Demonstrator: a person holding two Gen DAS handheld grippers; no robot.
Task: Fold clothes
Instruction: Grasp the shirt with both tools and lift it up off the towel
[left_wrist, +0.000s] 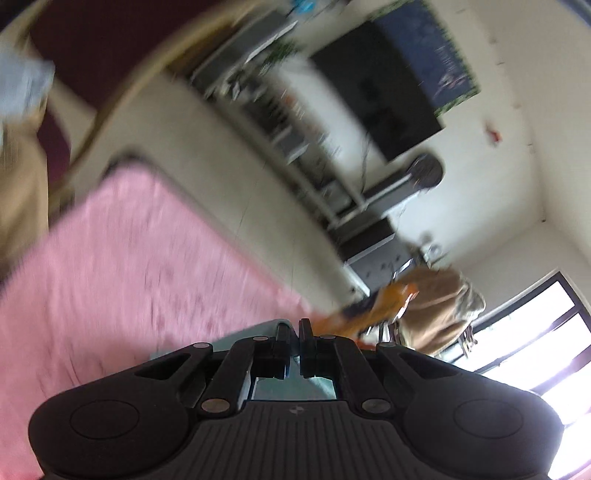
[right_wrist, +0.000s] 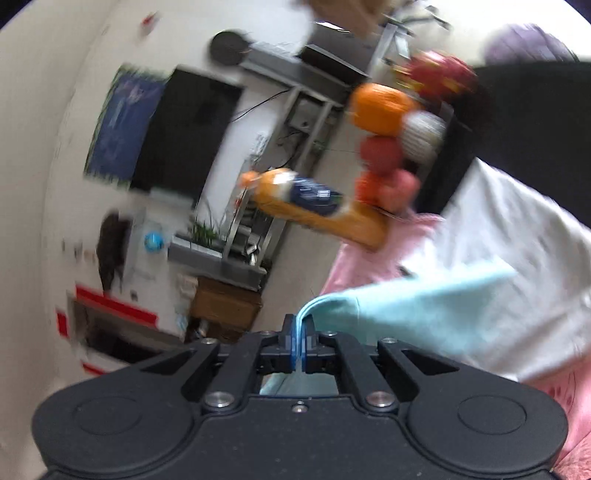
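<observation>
I am holding a light blue garment (right_wrist: 417, 314), and its edge is running straight into my right gripper (right_wrist: 298, 332), whose jaws are pinched closed on the thin fold of cloth. From there the garment is stretching away to the right, lifted off the pink cover (right_wrist: 354, 266) and passing over a white cloth (right_wrist: 517, 236) that is lying on it. My left gripper (left_wrist: 294, 332) is also standing closed, with almost no gap between its fingers; light blue fabric is showing below and behind the fingers, but I cannot tell for sure that it is clamped between them. In the left wrist view the pink cover is spreading out to the left. At its far edge an orange bottle (right_wrist: 310, 203) with a dark blue label is lying, and beyond it round orange and red things (right_wrist: 384, 107) are sitting in a pile. Farther off a dark television (right_wrist: 184, 133) is hanging on the white wall beside a blue poster (right_wrist: 122, 122). Both views are blurred.
</observation>
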